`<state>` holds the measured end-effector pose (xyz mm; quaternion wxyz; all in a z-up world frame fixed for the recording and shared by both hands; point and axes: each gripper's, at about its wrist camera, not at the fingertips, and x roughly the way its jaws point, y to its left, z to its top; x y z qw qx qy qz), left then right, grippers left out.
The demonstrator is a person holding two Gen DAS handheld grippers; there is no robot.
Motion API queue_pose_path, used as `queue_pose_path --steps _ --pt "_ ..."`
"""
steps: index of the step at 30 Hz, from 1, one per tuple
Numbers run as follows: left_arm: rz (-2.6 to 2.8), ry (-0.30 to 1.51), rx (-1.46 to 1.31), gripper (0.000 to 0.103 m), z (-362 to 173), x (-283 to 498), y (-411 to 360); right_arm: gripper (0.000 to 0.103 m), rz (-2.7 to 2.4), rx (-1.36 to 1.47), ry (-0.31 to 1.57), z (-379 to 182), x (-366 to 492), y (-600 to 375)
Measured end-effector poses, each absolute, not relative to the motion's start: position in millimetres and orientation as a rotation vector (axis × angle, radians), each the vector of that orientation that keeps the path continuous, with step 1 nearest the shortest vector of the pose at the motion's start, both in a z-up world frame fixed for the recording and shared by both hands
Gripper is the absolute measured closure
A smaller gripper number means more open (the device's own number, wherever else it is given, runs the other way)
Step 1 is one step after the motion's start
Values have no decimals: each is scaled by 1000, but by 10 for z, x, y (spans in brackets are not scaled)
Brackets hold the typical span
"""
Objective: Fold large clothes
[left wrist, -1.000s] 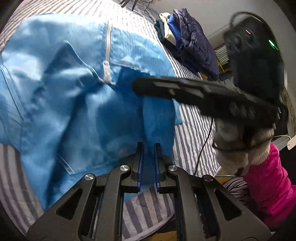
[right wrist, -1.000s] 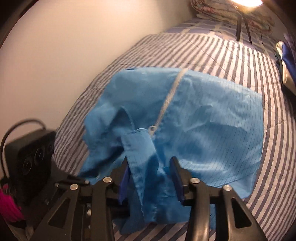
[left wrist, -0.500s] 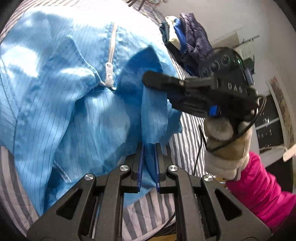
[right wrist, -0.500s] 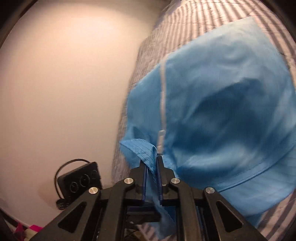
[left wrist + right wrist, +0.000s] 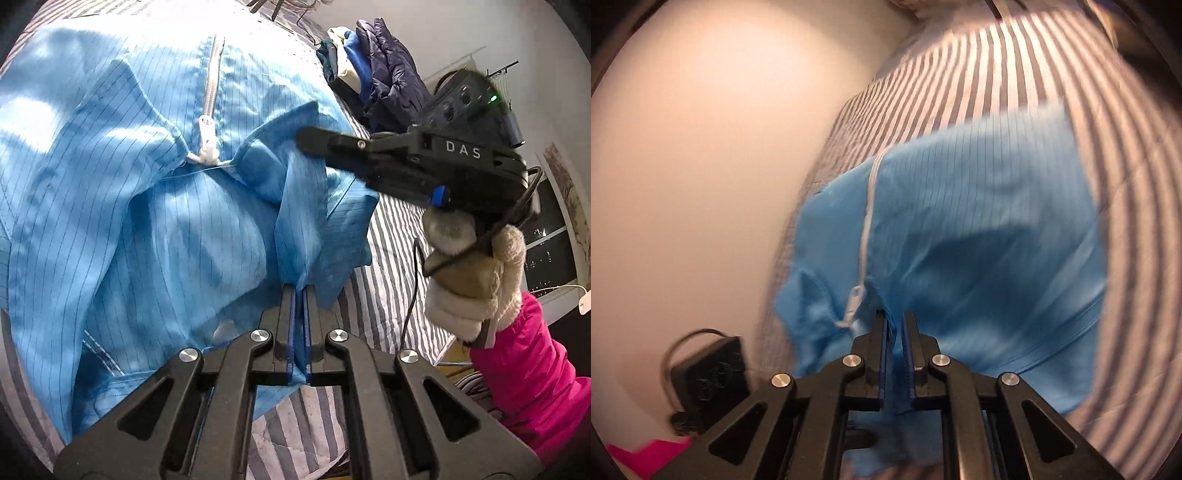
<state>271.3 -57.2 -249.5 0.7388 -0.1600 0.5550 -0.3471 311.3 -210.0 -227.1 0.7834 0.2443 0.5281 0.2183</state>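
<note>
A light blue zip-front garment (image 5: 147, 221) lies spread on the striped bed, its white zipper (image 5: 207, 110) running up the middle. My left gripper (image 5: 299, 291) is shut on a raised fold of the blue cloth near the bed's edge. My right gripper (image 5: 310, 138) reaches in from the right and pinches the cloth just right of the zipper pull. In the right wrist view, the right gripper (image 5: 895, 317) is shut on blue fabric beside the zipper (image 5: 866, 229), and the garment (image 5: 997, 240) stretches away ahead, blurred.
The grey-and-white striped sheet (image 5: 391, 258) covers the bed. A heap of dark clothes (image 5: 376, 74) lies at the far right corner. A person's gloved hand (image 5: 465, 280) and pink sleeve (image 5: 524, 362) hold the right gripper. A plain wall (image 5: 701, 147) runs along the bed's left side.
The right gripper went from open around the collar fabric to shut on it, rolled, and drew the cloth beside the zipper up. The left gripper stayed clamped on its fold.
</note>
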Motion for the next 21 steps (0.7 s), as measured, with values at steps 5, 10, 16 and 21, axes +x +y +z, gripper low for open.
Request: queue_pose_path --steps 5,10,16,21 --pt "-778 1185 -352 102 -2422 2674 -552 90 472 369 1067 -1943 3051 -1922" --pt "-736 1179 -394 91 -2366 2747 -483 71 508 371 1119 -2023 3152 -1741" --pt "-713 1243 -506 102 -2561 2924 -441 101 577 621 1172 -2302 3208 -1818" --pt "-726 1193 -408 103 -2487 2788 -514 103 573 713 1192 -2409 3115 -1907"
